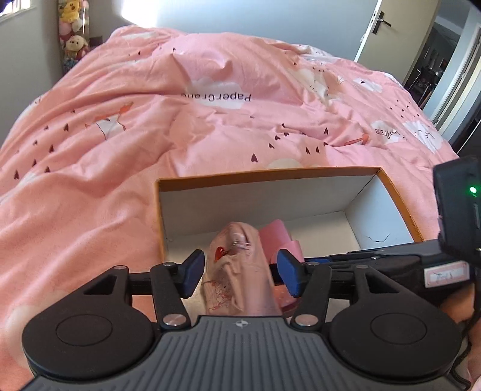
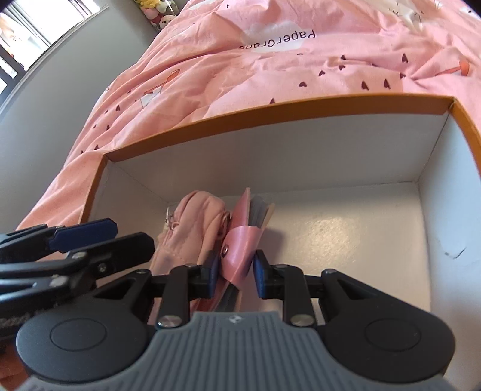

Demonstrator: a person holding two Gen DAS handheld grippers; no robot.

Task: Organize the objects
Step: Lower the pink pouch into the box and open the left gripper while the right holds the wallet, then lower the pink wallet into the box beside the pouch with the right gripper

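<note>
An open cardboard box with an orange rim and white inside lies on the bed; its rim also shows in the right wrist view. My left gripper is open around a pink fabric pouch standing at the box's left end; the blue pads stand apart from it. The pouch shows in the right wrist view too. My right gripper is open around a pink snap-strap wallet upright beside the pouch, also seen from the left wrist.
A pink printed duvet covers the bed around the box. Plush toys stand in the far left corner. A white door is open at the far right. The box floor to the right is bare.
</note>
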